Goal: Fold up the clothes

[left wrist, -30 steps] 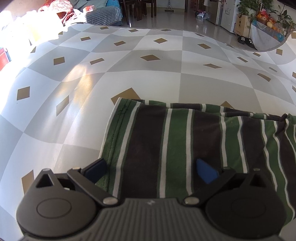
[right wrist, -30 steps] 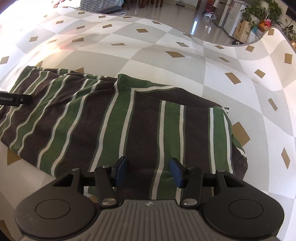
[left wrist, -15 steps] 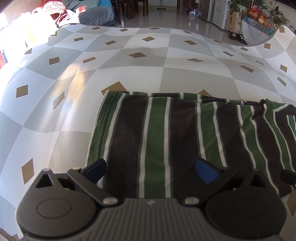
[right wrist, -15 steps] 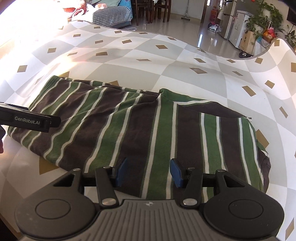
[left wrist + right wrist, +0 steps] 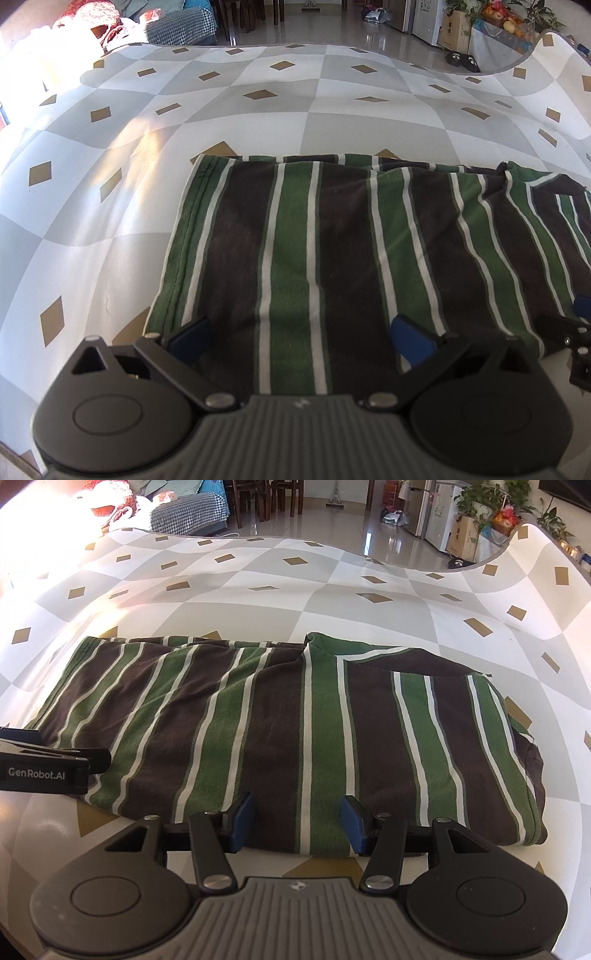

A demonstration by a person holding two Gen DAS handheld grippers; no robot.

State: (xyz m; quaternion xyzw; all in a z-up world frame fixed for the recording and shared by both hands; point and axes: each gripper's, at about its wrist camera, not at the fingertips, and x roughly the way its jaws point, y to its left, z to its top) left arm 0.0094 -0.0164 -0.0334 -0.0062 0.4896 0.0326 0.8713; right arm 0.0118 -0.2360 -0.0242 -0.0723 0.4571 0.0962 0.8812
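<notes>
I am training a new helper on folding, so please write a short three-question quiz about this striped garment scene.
1. True or false: the green, brown and white striped cotton garment lies flat on the checked grey-and-white table cover.
2. Which is spread wider: left tool or right tool?
3. Is any fabric pinched by a tool? A yes, B no.

Key: 1 true; 2 left tool; 3 B.

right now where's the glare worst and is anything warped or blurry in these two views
Left wrist view: sun blows out the upper left corner and streaks the checked cloth; fisheye bows its far edge. Right wrist view: the same upper-left washout, with a curved far edge; the striped shirt is sharp in both.
</notes>
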